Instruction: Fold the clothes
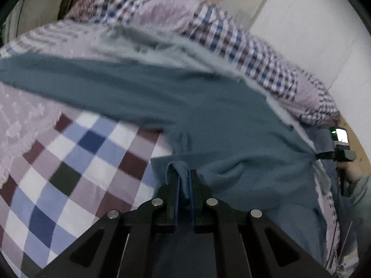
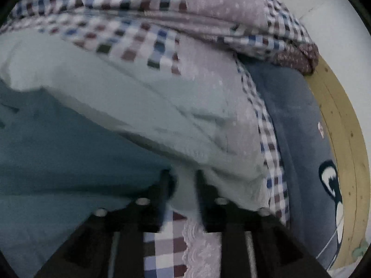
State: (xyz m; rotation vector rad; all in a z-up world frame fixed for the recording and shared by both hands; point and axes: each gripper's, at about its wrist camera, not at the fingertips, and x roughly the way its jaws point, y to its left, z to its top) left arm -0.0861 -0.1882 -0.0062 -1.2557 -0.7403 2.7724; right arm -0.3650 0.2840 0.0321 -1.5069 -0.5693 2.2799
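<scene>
A teal garment (image 1: 190,102) lies spread across a checked bedspread (image 1: 76,159), its paler inner side (image 1: 148,44) showing along the far edge. My left gripper (image 1: 184,185) is shut on a fold of its near edge. The right gripper (image 1: 324,155) shows at the right of the left wrist view, pinching the garment's right edge. In the right wrist view my right gripper (image 2: 184,185) is shut on the pale inner fabric (image 2: 143,106), with the teal side (image 2: 69,153) to the left.
A bunched checked quilt (image 1: 243,46) lies along the far side of the bed. A dark blue blanket with a cartoon print (image 2: 303,139) lies at the right, beside a wooden bed frame (image 2: 343,125). A white wall (image 1: 313,27) is behind.
</scene>
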